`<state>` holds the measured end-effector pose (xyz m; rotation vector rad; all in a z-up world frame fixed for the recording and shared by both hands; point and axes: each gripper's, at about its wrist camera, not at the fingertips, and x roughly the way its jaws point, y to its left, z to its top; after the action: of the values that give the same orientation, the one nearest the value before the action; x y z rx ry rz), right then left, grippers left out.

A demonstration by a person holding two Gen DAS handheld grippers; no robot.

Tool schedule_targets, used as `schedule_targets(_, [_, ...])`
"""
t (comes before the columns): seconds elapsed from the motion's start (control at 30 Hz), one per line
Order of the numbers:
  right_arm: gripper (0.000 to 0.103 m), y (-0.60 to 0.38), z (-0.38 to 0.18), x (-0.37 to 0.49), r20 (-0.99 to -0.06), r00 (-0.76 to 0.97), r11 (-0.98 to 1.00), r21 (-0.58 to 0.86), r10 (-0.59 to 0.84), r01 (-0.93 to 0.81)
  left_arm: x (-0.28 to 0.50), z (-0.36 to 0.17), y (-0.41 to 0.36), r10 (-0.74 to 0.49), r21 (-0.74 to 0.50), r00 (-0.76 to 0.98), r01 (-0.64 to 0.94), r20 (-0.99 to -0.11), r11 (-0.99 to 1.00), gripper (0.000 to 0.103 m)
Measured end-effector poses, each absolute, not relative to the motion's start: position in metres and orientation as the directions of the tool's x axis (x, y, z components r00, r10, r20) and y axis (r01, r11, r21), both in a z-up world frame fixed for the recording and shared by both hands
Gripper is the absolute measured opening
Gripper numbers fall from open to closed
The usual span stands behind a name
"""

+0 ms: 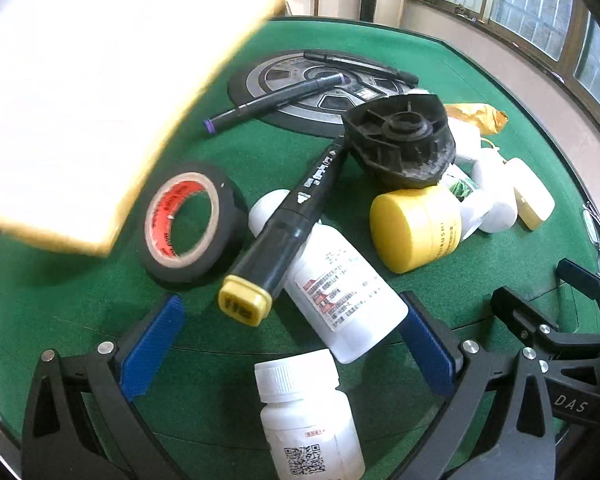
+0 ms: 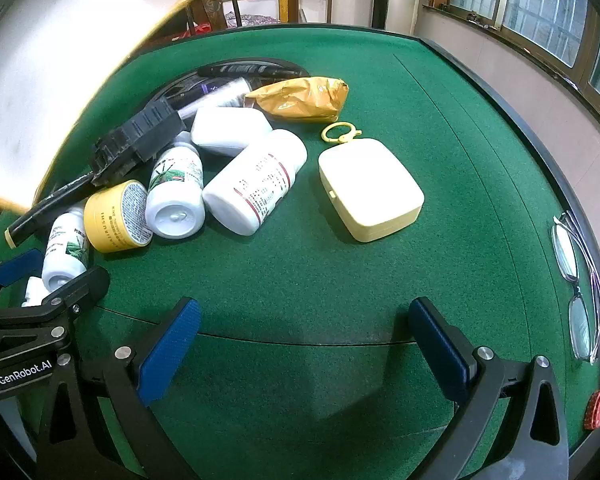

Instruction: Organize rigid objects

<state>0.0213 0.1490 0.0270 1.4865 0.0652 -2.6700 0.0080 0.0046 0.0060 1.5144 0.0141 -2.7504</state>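
Green felt covers the table (image 2: 380, 272), its dark raised rim curving below barred windows. A heap of small goods is spread across it, and the yellow jar (image 1: 416, 226) lying on its side serves as the marker for the rest.

Just left of the jar in the left wrist view, a black marker with a yellow cap (image 1: 276, 232) lies across a large white pill bottle (image 1: 340, 280). Farther left sits a roll of black tape (image 1: 192, 226) with a red core. Just behind the jar a black ribbed plastic part (image 1: 400, 140) leans on the heap. Beyond it a purple-tipped marker (image 1: 272, 100) rests across a round grey disc (image 1: 324, 88). A crumpled orange-brown packet (image 1: 476, 116) lies behind the jar to the right. Nearer the camera than the jar, a smaller white bottle (image 1: 308, 416) lies between the fingers of the left gripper (image 1: 288, 348), whose blue pads stand wide apart and press on nothing.

In the right wrist view, two white bottles lie just right of the jar, and well right of them a pale yellow case (image 2: 370, 188) sits alone with a yellow clasp ring (image 2: 340, 132) behind it. A pair of glasses (image 2: 580, 280) rests at the table's far right rim. The right gripper (image 2: 300, 340) hangs fully spread over bare felt, empty. A blurred pale box (image 1: 92, 80) fills the upper left of both views.
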Motion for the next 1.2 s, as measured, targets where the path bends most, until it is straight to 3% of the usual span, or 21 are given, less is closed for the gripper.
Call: schedule_targets(1.2, [0.102, 0.145, 0.029, 0.024, -0.851, -0.523, -0.996, 0.002, -0.049, 0.092, 0.0, 0.007, -0.013, 0.012, -0.008, -0.537, -0.01, -0.843, -1.0, 0.103])
